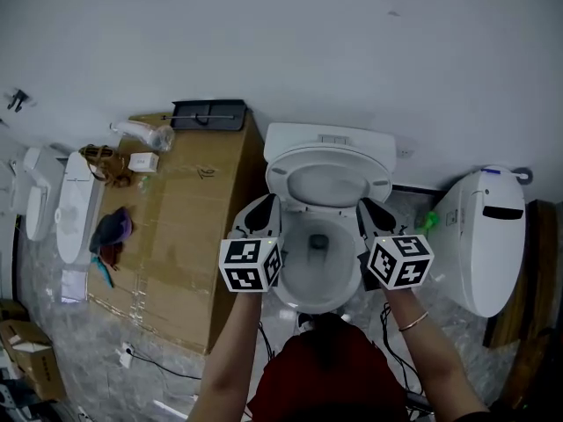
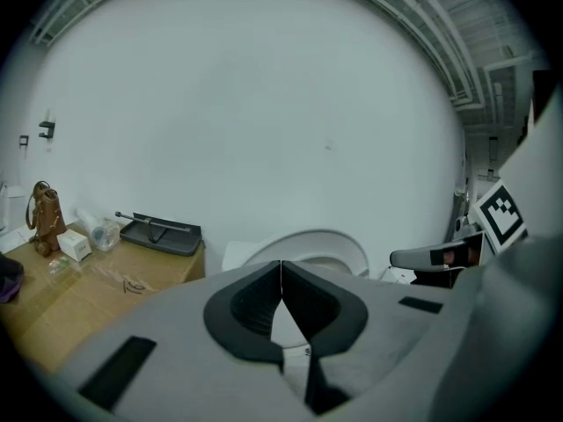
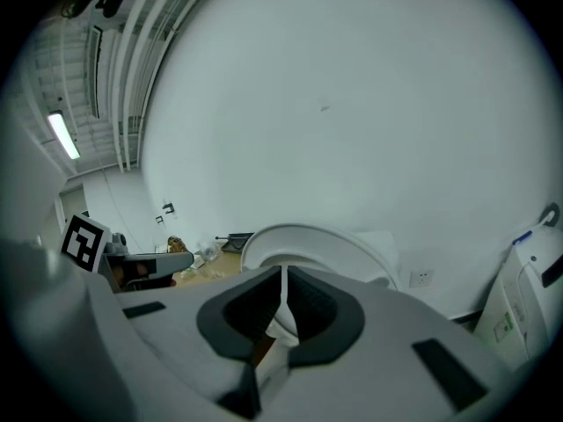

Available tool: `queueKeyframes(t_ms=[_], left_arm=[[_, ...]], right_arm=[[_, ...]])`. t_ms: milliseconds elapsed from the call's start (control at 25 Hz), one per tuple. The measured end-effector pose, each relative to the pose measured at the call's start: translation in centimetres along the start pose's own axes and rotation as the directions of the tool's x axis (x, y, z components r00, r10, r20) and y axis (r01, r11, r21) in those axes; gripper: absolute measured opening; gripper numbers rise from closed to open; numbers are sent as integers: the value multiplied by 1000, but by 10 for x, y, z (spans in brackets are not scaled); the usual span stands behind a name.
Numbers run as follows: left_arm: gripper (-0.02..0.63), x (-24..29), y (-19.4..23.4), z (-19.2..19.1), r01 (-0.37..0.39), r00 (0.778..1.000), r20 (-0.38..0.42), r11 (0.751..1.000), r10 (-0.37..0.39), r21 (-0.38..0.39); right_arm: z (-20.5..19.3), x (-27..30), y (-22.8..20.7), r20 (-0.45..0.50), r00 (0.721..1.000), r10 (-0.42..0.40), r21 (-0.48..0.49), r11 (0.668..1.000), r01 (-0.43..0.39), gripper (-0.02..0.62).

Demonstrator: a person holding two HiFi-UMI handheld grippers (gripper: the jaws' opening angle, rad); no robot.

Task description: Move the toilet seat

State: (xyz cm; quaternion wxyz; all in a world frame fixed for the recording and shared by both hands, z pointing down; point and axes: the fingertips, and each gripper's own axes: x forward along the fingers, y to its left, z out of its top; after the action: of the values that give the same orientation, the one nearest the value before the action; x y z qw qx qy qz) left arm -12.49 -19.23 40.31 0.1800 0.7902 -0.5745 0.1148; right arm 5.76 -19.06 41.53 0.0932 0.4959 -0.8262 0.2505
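Note:
A white toilet point(image 1: 317, 275) stands against the wall, straight below me. Its seat point(image 1: 327, 158) is raised and leans back toward the tank point(image 1: 330, 135). My left gripper point(image 1: 264, 207) is at the bowl's left rim and my right gripper point(image 1: 371, 207) at its right rim, both just below the raised seat's lower edge. In the left gripper view the left gripper point(image 2: 281, 266) has its tips touching, and the seat point(image 2: 308, 243) arches behind them. In the right gripper view the right gripper point(image 3: 283, 275) shows only a hairline slit, with the seat point(image 3: 308, 238) beyond. Nothing is held.
A large cardboard box point(image 1: 189, 227) stands close on the toilet's left, carrying a black tray point(image 1: 208, 114), a plastic bottle point(image 1: 145, 134) and a small white box point(image 1: 142, 161). Another white toilet point(image 1: 484, 236) stands at the right, more white fixtures point(image 1: 75, 205) at far left. Cables lie on the floor.

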Motion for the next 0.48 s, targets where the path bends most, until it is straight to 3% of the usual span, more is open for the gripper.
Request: queueKeyframes(t_ms=[480], left_arm=[[26, -91, -21, -2, -47, 997, 60, 997, 43, 61]], right_arm=[[-12, -71, 37, 35, 999, 13, -22, 1000, -12, 17]])
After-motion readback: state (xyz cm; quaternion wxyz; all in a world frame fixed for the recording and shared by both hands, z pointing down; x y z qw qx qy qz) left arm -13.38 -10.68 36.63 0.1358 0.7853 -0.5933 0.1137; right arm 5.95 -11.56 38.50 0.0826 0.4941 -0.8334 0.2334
